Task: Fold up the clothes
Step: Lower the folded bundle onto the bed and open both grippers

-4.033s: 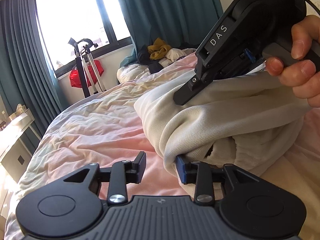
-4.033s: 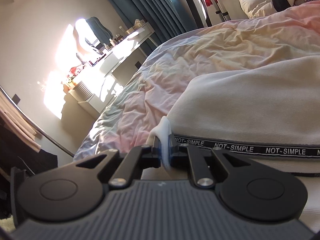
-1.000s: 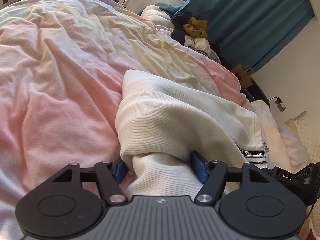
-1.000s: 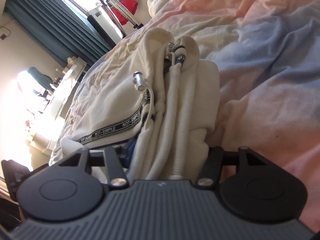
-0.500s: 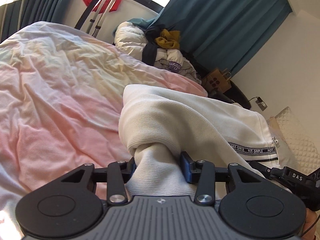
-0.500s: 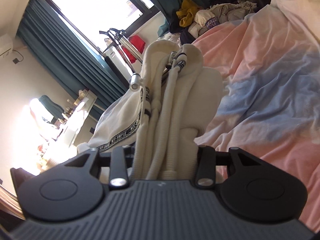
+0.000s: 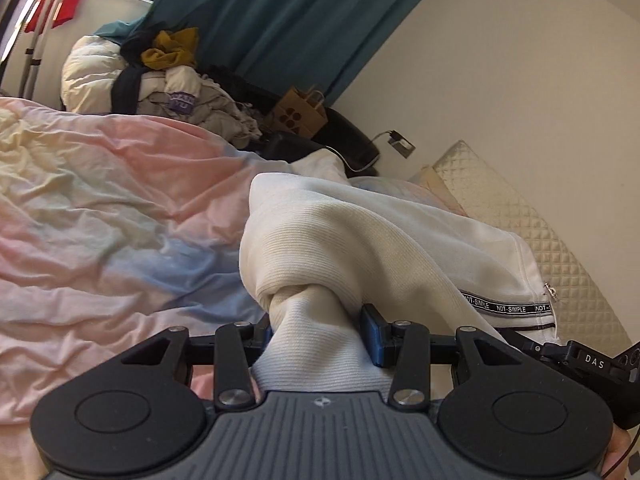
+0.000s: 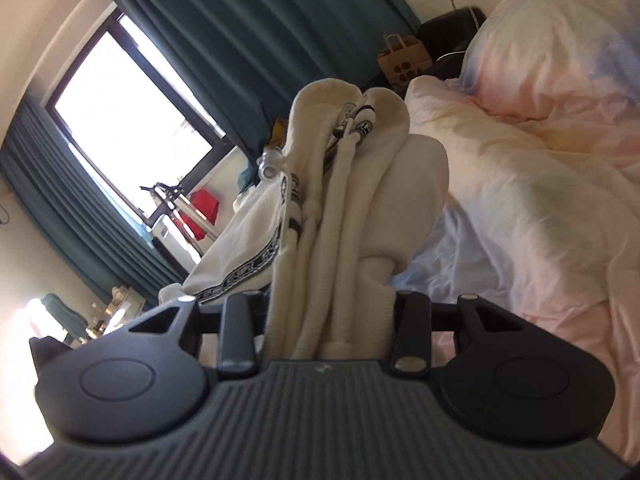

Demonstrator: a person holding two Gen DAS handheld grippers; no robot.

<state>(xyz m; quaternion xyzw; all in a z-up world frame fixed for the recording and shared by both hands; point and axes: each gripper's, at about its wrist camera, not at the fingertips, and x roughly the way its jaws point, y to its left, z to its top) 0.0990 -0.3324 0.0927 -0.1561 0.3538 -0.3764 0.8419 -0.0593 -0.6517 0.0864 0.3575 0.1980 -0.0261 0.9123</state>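
Observation:
A folded cream hoodie [image 7: 360,240] with a black "NOT-SIMPLE" band is held up above the bed between both grippers. My left gripper [image 7: 316,330] is shut on a thick bunch of its ribbed cloth. My right gripper [image 8: 328,312] is shut on the other end of the hoodie [image 8: 360,200], where cords and folded layers stack between the jaws. The right gripper's body also shows at the lower right of the left wrist view [image 7: 592,360].
The bed has a rumpled pink, yellow and blue duvet [image 7: 100,208]. A pile of clothes [image 7: 168,80] lies at the far end by teal curtains [image 7: 280,12]. A quilted pillow [image 7: 540,232] lies by the wall. A paper bag [image 8: 404,60] stands beside the bed.
Both grippers have lifted the folded hoodie off the bed and swung it toward the pillow end; both views have turned from the window side toward the wall. Both grips hold.

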